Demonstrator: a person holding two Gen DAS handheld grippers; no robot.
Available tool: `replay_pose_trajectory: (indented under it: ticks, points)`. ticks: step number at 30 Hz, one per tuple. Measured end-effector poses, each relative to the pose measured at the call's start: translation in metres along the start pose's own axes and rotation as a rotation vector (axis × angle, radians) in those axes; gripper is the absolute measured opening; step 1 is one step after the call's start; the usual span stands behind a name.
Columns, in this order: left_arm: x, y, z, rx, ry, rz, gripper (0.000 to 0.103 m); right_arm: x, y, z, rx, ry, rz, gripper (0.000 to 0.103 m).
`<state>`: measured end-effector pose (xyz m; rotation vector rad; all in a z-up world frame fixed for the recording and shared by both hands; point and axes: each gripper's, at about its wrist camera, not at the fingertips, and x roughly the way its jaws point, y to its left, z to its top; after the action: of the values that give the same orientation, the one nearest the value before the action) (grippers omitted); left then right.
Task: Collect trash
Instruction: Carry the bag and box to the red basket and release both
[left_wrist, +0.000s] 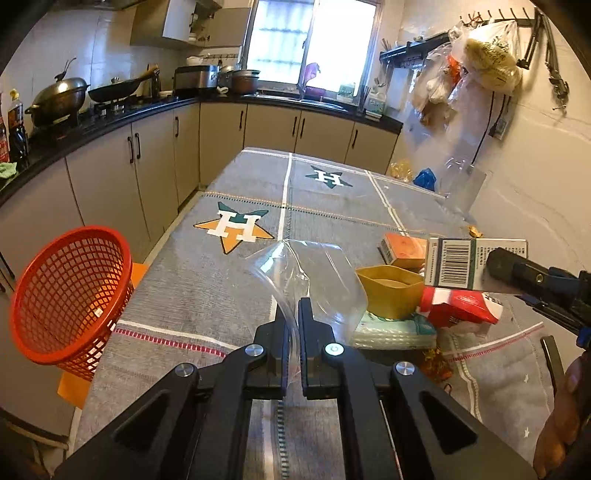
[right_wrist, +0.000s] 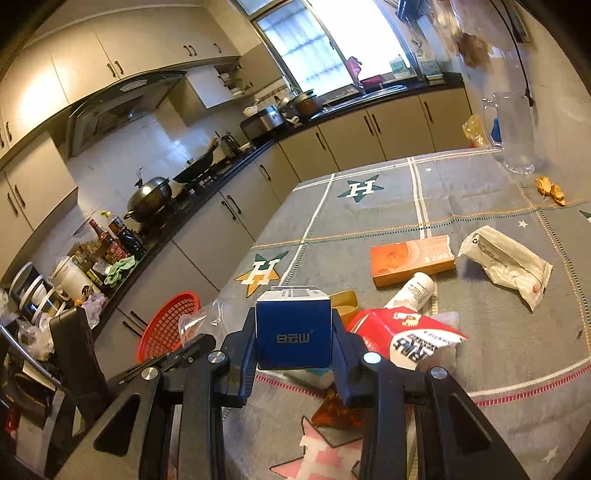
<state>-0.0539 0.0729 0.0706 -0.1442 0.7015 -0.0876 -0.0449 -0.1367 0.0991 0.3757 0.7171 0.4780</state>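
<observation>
Hidden/unclear: right claw (right_wrist: 294, 350) blocks whatever lies directly under the blue box (right_wrist: 293, 334); only a pale pack corner and an orange-brown wrapper (right_wrist: 334, 410) poke out below it. Print on the box top is too small to read. Clear plastic bag (left_wrist: 306, 280) is see-through, so its far edge is hard to trace against the grey cloth. Yellow cup (left_wrist: 391, 290) is partly covered by that bag on its left side and, in the right wrist view, mostly hidden behind the box. Orange stool under the red basket (left_wrist: 70, 299) is cut off by the basket and the counter (left_wrist: 207, 295) edge.

Left claw (left_wrist: 291, 332): fingers nearly closed, pinching the near edge of the clear plastic bag; bag stands up ahead of the fingertips, off the counter.

Right claw: fingers set wide, clamped on both sides of the blue box, which is lifted clear of the pile. From the left wrist view it shows its barcode face, up and right of the left claw.

Remaining trash ahead-right of the right claw: red-and-white carton (right_wrist: 402, 332) just beside it, white tube (right_wrist: 415, 290) beyond, orange box (right_wrist: 412, 260) further, crumpled white bag (right_wrist: 508, 266) far right. Red basket sits well left of the left claw, off the counter edge, tilted with its mouth facing the counter
</observation>
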Motion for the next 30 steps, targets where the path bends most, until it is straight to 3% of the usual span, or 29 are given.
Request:
replay_pose_trajectory:
  ticks: [12,30]
  points:
    - [-0.021,-0.01,-0.012,0.052,-0.035,0.039,0.004,-0.017,-0.002,-0.019,-0.01,-0.002,-0.019,0.037]
    - [-0.046,-0.023,-0.016,0.095,-0.087,0.038,0.004,-0.041,0.01,-0.027,-0.041,-0.023,-0.028,0.037]
